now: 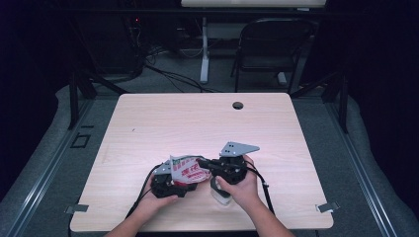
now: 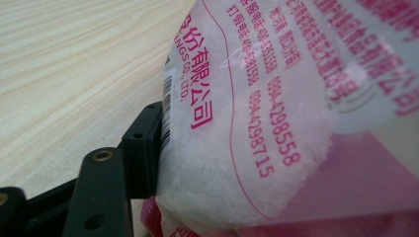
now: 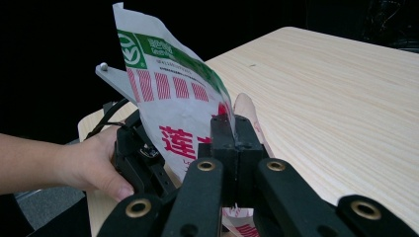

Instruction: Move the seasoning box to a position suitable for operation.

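I had both grippers working on the bag (image 1: 187, 170), a plastic pouch printed in red, green and white with white grains inside. It sat between my two hands, near the front edge of the table (image 1: 163, 118) and far on the near side of the small round hole (image 1: 238, 105) in the tabletop.

My right gripper (image 3: 231, 129) was on the right of the bag, reaching left toward it. In the right gripper view its two black jaws stood pressed together with the bag's edge pinched between them, so it was clamped on the bag. The printed sheet rose above the jaws, with a green logo near its top corner and large red characters lower down.

My left gripper (image 1: 165, 183) was on the left of the bag and low against it. In the left gripper view one black jaw lay hard against the side of the bag, next to its barcode; the bag covered the other jaw, so I could not tell whether that gripper was gripping or merely touching.

A white object (image 1: 221, 194) sat on the table just below my right hand (image 1: 242, 185), mostly covered by it; I could not make out what it was.
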The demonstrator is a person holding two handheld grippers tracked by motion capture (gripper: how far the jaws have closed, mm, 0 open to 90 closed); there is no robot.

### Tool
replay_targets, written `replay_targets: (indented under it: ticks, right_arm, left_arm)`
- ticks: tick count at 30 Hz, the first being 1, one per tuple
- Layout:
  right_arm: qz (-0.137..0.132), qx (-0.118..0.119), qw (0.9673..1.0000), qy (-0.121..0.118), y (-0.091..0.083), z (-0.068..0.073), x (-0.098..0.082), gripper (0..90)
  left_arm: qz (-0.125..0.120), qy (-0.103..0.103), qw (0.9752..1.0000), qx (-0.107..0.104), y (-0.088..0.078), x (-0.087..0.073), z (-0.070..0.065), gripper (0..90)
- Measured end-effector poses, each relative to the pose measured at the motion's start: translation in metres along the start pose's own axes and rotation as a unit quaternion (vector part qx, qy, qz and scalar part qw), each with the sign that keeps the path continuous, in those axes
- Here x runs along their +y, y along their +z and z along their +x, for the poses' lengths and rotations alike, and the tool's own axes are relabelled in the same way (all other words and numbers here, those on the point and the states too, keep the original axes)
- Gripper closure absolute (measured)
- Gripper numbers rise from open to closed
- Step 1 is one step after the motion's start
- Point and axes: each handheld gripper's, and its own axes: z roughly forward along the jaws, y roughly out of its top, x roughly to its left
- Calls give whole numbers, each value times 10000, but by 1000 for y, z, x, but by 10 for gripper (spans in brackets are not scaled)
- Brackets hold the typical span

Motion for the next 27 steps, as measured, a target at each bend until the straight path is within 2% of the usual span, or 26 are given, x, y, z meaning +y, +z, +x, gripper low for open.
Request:
replay_targets:
  ticks: [5, 9, 14, 19, 24, 27]
  right_arm:
    - [-10, -51, 10000, 12, -1, 0, 0, 900]
    - [1, -65, 10000, 11, -1, 0, 0, 900]
    - [9, -75, 10000, 10, -1, -1, 0, 900]
    - [3, -91, 10000, 24, -3, -1, -1, 900]
    - [-10, -101, 9999, 24, -5, -1, -1, 900]
    - [3, -100, 9999, 13, -6, -2, -1, 900]
  left_arm:
    - [10, 30, 9999, 99, -2, 0, 1, 477]
    - [35, 65, 9999, 121, -2, 0, 1, 502]
    - [94, 110, 9996, 245, -5, 2, 0, 534]
    - [140, 170, 9985, 492, -9, 5, -3, 555]
    - [175, 257, 9975, 630, -12, 7, -4, 568]
    - [206, 312, 9959, 822, -14, 9, -7, 571]
